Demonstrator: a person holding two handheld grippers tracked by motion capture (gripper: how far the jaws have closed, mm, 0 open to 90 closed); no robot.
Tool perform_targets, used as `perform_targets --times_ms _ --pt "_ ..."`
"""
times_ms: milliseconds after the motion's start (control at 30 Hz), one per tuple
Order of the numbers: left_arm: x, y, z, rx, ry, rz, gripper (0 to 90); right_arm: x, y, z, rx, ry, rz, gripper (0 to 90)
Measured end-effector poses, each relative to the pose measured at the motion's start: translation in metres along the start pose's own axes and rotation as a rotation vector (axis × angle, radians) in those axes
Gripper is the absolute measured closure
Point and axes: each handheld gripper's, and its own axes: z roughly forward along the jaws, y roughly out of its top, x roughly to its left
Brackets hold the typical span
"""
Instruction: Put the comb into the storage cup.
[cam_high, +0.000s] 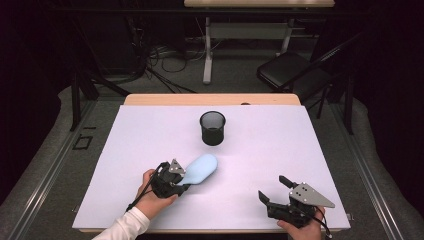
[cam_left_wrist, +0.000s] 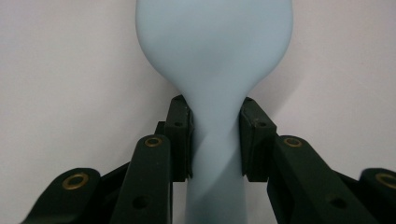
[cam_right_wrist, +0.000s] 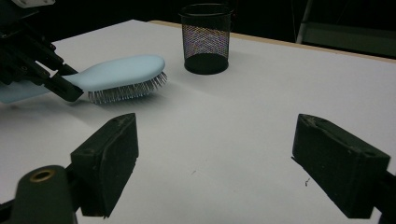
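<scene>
High view first: a white table (cam_high: 150, 130) is seen from above, and a light blue hairbrush (cam_high: 201, 168) is held over it, somewhat nearer the near edge than the far one and left of the middle. Its handle is clamped by the left gripper (cam_high: 183, 181), which is carried in the person's left hand (cam_high: 152, 197), a white sleeve (cam_high: 122, 227) showing behind it. A black mesh pen cup (cam_high: 212, 128) is stood upright toward the far edge, near the brush head but apart from it. Close to the near right corner, the right gripper (cam_high: 273, 189) is held with its jaws spread wide and nothing between them.

Left gripper view: the pale blue handle of the hairbrush (cam_left_wrist: 215, 70) is seen pinched between the two black pads, which are pressed against it on both sides just below the point where the handle widens into the head. White table surface (cam_left_wrist: 60, 70) is seen behind it.

Right gripper view: the jaws of the right gripper (cam_right_wrist: 233, 154) are seen parted widely over bare table (cam_right_wrist: 280, 79). Farther off, the hairbrush (cam_right_wrist: 121, 72) is seen side-on, bristles turned downward and held just above the surface, with the left gripper (cam_right_wrist: 65, 88) closed on its handle. The pen cup (cam_right_wrist: 206, 37) is stood beyond the brush, toward the far edge.
</scene>
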Motion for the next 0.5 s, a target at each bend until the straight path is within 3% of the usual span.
perform_targets --times_ms 500 --pt "0.002 0.008 -0.014 -0.051 0.011 -0.004 69.5 0.0 0.0 0.001 0.006 0.001 -0.002 14.2"
